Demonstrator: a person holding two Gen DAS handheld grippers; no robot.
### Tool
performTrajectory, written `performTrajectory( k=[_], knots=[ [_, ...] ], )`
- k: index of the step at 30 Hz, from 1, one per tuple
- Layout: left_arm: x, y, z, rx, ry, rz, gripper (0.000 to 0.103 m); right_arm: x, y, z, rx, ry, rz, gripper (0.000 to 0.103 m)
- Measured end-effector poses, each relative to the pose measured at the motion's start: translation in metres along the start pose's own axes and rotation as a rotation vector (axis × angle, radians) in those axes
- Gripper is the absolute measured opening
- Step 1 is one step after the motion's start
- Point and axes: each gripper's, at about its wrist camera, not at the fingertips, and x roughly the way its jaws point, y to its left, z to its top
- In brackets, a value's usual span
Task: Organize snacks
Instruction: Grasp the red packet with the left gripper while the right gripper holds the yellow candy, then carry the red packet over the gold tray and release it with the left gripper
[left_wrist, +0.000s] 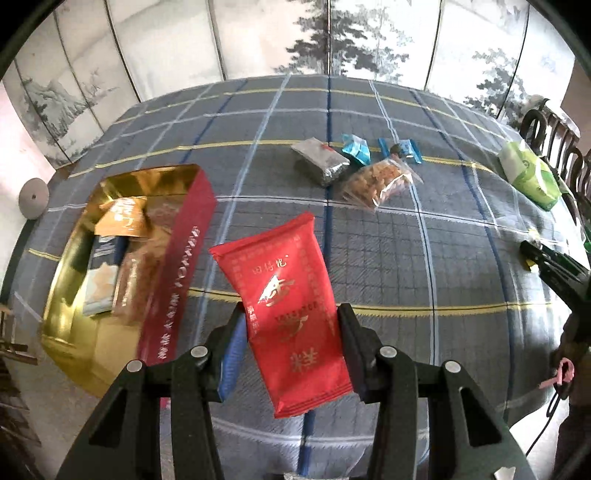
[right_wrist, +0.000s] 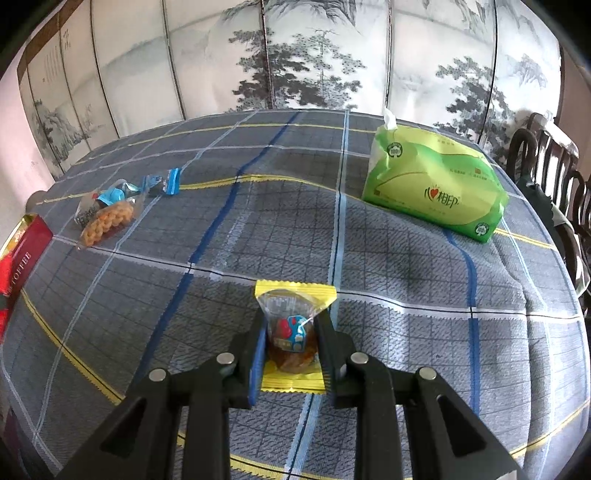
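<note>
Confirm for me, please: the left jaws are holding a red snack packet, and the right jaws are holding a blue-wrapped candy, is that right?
Not quite. The left gripper does hold the red snack packet, but the right gripper is shut on a yellow-edged clear snack packet, not a blue-wrapped candy. The right wrist view shows it; the blue-wrapped candies lie far off on the tablecloth.

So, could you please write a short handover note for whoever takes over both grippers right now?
Left gripper: shut on the red packet, held above the cloth beside the gold-lined tin.
Right gripper: shut on the yellow-edged snack.
Done: several packets already lie in the tin.
Left: tin both held snacks, then the silver pack, clear bag of fried twists and blue candies at the far side.
</note>
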Motion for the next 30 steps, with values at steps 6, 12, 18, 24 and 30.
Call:
performTrajectory(
  k=[6, 12, 18, 24, 30],
  knots=[
    [-0.016, 0.018, -0.007, -0.014, -0.027, 0.023, 0.044, 0.001, 0.004, 0.000, -0.018, 0.002, -0.025, 0.025],
    [-0.024, 0.042, -0.013, -0.046, -0.037, 0.044, 0.044, 0.001, 0.006, 0.000, -0.021, 0.002, -0.039, 0.025],
    [-0.030, 0.062, -0.016, -0.072, -0.053, 0.067, 0.044, 0.002, 0.008, -0.001, -0.025, 0.002, -0.050, 0.025],
    [-0.032, 0.080, -0.016, -0.095, -0.061, 0.087, 0.044, 0.002, 0.009, -0.001, -0.028, 0.002, -0.056, 0.025],
    [-0.032, 0.099, -0.014, -0.120, -0.069, 0.116, 0.044, 0.002, 0.009, -0.001, -0.028, 0.003, -0.055, 0.025]
  ],
)
